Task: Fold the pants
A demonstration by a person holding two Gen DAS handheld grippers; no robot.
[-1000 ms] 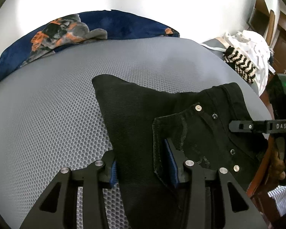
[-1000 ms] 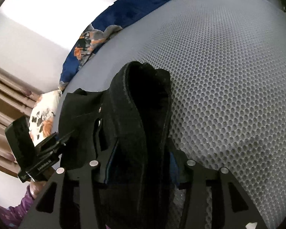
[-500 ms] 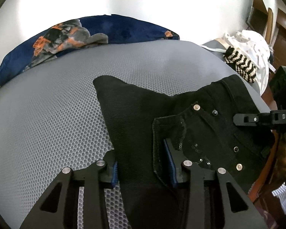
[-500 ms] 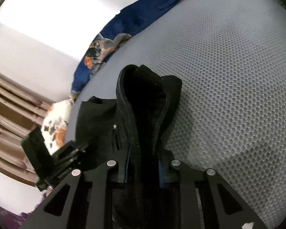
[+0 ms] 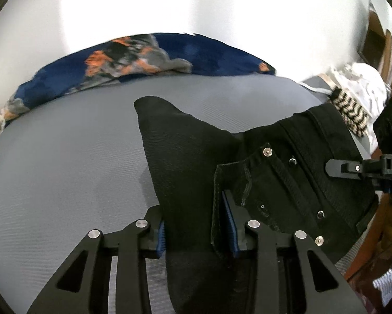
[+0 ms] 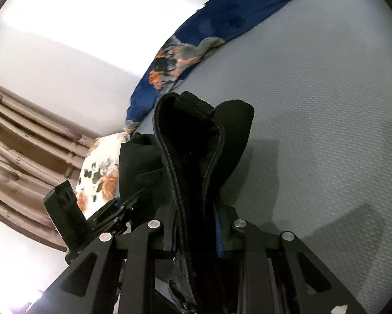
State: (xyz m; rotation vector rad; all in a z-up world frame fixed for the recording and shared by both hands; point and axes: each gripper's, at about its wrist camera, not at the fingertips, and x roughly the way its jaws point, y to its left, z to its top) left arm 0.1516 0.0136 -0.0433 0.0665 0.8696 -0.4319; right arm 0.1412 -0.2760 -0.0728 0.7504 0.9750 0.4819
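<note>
Presently, both grippers hold the black pants (image 5: 193, 172) over the grey mattress (image 5: 65, 157). Left gripper (image 5: 196, 231): jaws closing, blue pads pressed on a thick bunch of cloth betw. them, near the button fly. Right gripper (image 6: 196, 231): jaws drawn in tight, clamped on a stitched edge, prob. waistband, which loops up in front of the lens.

Risks (judged, not seen):
- Slip: left jaws bite several layers at once; if one layer creeps out, the fold line skews.
- Uneven pull: the two grippers grip diff. parts; if they part or lift unequally, cloth twists betw. them and creases.
- Snag: metal studs (image 5: 268, 152) lie close to the left pad; a stud under a pad gives a poor hold.
- Drag: the far leg end (image 5: 154, 104) rests on the mattress; its mesh cover may catch it and pull the fold open.
- Clutter: blue patterned blanket (image 5: 143, 55) at the far edge and striped item (image 5: 350, 115) by the waistband, near enough to catch a swung leg.

Pants, look: black, denim-like, heavy seams, row of studs/buttons at fly. Bunched, part raised off the bed; not yet a flat, tidy fold. Limp, so shape follows the grip pts.
</note>
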